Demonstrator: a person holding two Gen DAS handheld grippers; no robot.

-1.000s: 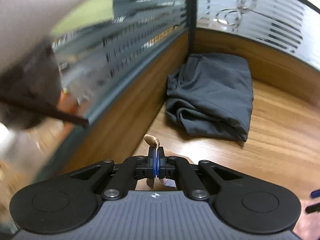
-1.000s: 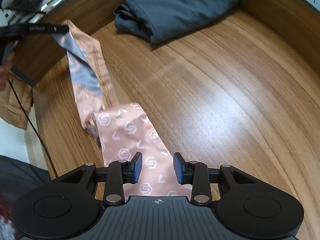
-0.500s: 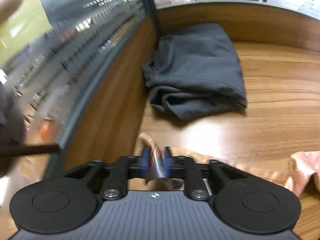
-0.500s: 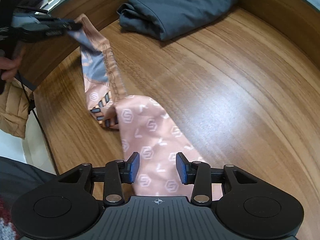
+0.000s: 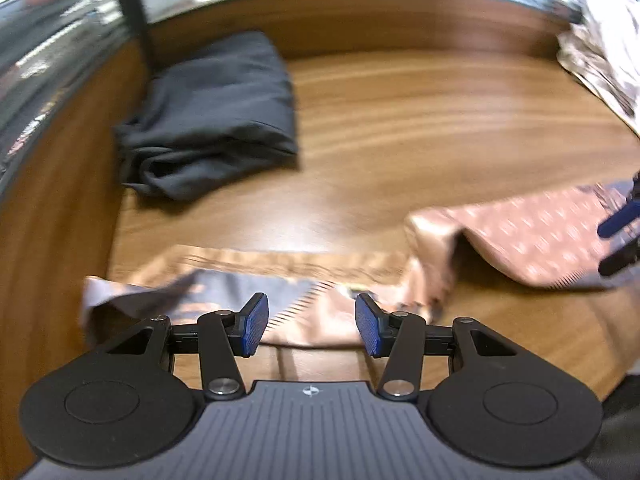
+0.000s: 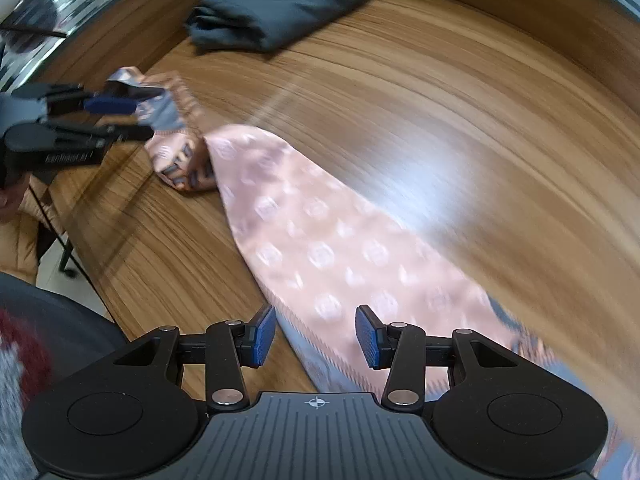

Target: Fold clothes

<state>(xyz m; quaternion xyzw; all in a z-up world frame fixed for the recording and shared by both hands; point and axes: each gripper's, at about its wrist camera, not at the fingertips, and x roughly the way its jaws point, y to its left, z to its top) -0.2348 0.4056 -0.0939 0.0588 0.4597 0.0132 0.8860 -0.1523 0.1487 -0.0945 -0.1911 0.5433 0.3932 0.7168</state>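
Since a second ago the left gripper (image 5: 308, 322) has let go of the pink patterned scarf (image 6: 320, 240) and come down; its jaws are opening, pads clear of the cloth. Right gripper (image 6: 316, 334) jaws are also opening, nothing pinched. Scarf lies stretched across the wooden desk (image 5: 440, 128). At eleven o'clock, a folded grey garment (image 5: 212, 116) sits against the glass partition (image 5: 60, 64).
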